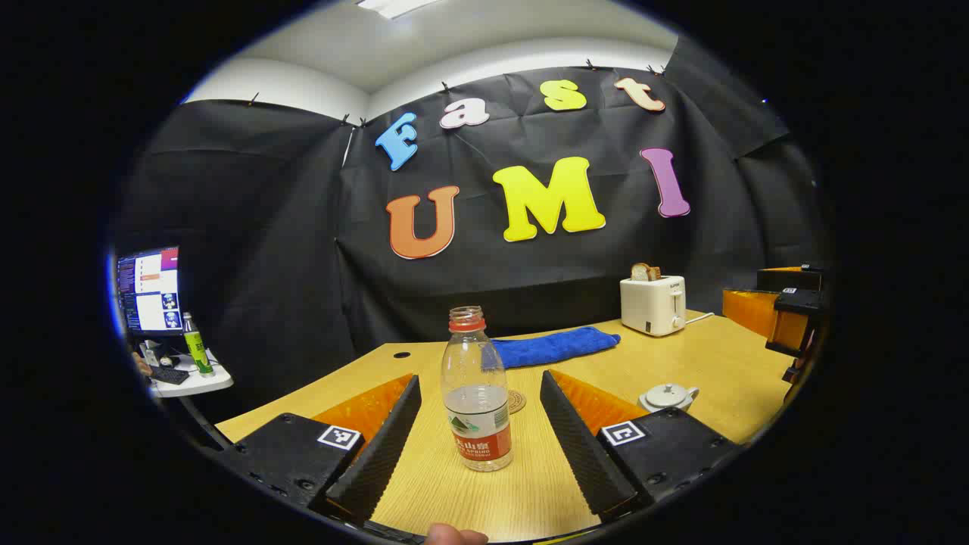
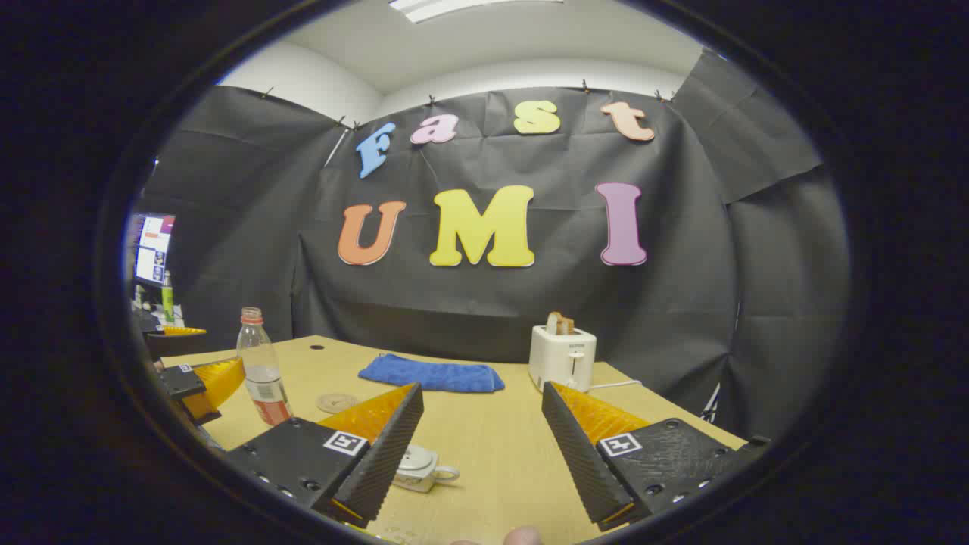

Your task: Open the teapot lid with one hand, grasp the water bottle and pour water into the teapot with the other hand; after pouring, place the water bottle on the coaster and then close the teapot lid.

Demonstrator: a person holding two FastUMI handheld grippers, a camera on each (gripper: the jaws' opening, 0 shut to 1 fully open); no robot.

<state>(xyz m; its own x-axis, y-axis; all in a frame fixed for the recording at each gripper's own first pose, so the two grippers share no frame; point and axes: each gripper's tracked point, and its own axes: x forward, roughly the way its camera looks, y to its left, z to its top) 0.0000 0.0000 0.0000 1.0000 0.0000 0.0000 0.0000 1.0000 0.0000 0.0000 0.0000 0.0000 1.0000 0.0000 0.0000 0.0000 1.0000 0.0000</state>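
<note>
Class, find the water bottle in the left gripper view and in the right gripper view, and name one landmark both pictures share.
Left gripper view: water bottle stands centre, between that gripper's open fingers.
Right gripper view: water bottle stands far left on the table.
Shared landmark: the blue towel behind it.

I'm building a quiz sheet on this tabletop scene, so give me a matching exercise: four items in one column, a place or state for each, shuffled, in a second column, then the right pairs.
Things:
1. water bottle
2. teapot
3. blue towel
4. toaster

Places or states:
A. lying flat near the back wall
B. holds bread in its slots
C. lid on, handle showing
D. uncapped, standing between the left gripper's open fingers

Pairs: 1-D, 2-C, 3-A, 4-B
</note>
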